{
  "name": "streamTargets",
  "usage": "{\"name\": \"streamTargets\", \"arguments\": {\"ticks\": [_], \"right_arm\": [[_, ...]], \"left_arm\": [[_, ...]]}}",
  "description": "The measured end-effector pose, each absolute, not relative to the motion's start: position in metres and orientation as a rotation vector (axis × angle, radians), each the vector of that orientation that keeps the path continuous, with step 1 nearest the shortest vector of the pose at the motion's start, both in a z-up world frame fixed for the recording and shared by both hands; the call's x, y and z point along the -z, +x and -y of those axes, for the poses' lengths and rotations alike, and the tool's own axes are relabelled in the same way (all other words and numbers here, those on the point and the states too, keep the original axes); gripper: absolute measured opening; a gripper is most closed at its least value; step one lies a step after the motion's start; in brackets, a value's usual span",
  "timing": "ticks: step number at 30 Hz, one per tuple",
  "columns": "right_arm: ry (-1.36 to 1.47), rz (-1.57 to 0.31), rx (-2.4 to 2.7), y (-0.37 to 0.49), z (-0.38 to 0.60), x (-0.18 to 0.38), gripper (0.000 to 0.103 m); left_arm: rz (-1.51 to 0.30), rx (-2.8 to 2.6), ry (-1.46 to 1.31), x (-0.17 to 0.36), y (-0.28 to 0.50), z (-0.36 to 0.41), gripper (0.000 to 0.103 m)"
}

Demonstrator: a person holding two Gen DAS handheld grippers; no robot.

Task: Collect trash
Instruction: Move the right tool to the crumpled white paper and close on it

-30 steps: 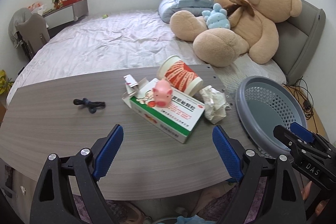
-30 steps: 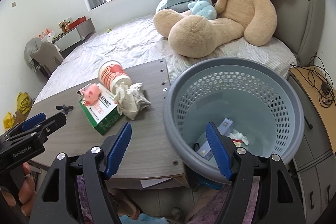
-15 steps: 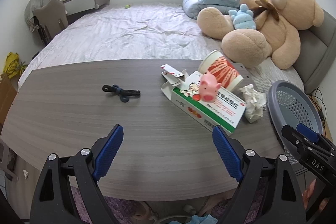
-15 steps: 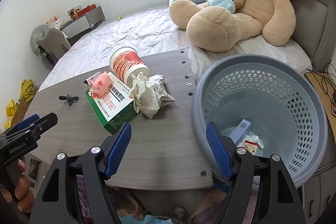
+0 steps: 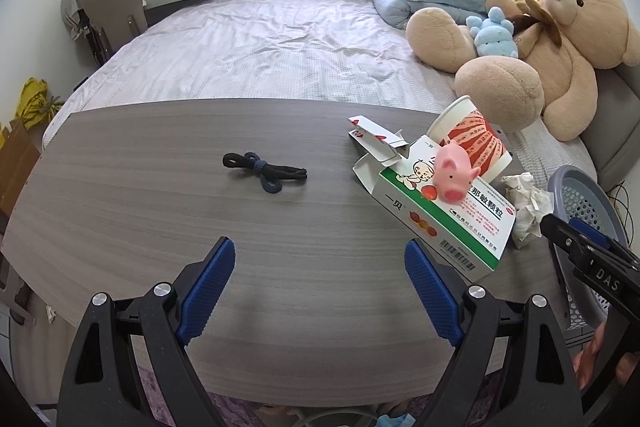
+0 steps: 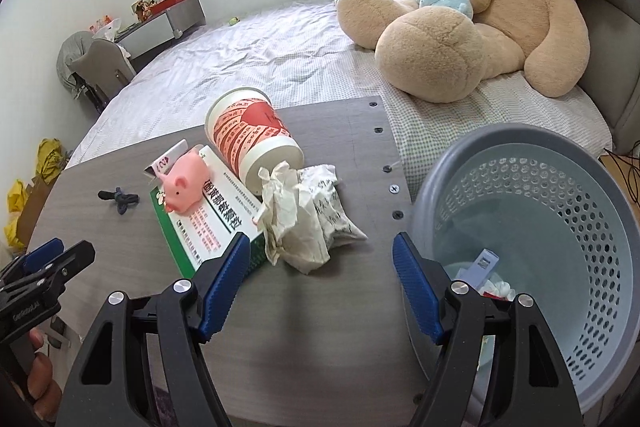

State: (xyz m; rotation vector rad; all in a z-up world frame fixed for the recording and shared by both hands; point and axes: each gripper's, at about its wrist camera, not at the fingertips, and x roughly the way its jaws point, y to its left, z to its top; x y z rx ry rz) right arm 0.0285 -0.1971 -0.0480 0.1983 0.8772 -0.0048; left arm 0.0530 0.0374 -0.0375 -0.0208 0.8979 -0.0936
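On the wood-grain table [image 5: 160, 227], going left to right, one dark looped cord [image 5: 264, 171] lies alone, well apart from the clutter. Then comes one flat cardboard box [image 5: 444, 223], green and white with its end flaps open, and one smooth pink pig toy [image 5: 454, 173] sits on top of it. Behind the box one ribbed red-and-white paper cup [image 6: 250, 139] lies on its side, mouth toward the camera. Touching the cup and the box is one wad of crumpled white paper [image 6: 304, 219], creased and soft. Past the table's right edge stands one round grey plastic basket [image 6: 560, 227] with perforated walls; a few scraps lie in its bottom. The left gripper [image 5: 320, 291] hangs over bare table with its blue ridged pads wide apart and nothing between them. The right gripper [image 6: 322, 283] is also spread and empty, over the table between the paper and the basket. Compared with a second ago, both views have swung left: the cord is now central for the left gripper, and the basket has slid to the right edge.
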Motion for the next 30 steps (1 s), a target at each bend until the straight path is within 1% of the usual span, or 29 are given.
{"name": "streamTargets", "arguments": {"ticks": [11,18,19,23,30], "right_arm": [[0.237,-0.951,-0.026,0.066,0.196,0.064,0.071],[0.261,-0.962,-0.058,0.071,0.194,0.068,0.070],[0.265,-0.962,-0.061,0.072,0.194,0.068,0.069],[0.281,-0.965,-0.077,0.073,0.195,0.067,0.057],[0.308,-0.963,-0.104,0.069,0.196,0.066,0.051]], "left_arm": [[-0.915,0.071,-0.045,0.041,0.069,-0.048,0.085],[-0.931,0.023,-0.057,0.046,0.076,-0.063,0.085],[-0.933,0.020,-0.058,0.047,0.076,-0.065,0.085],[-0.936,0.017,-0.058,0.049,0.077,-0.067,0.085],[-0.937,0.026,-0.049,0.049,0.075,-0.063,0.085]]}}
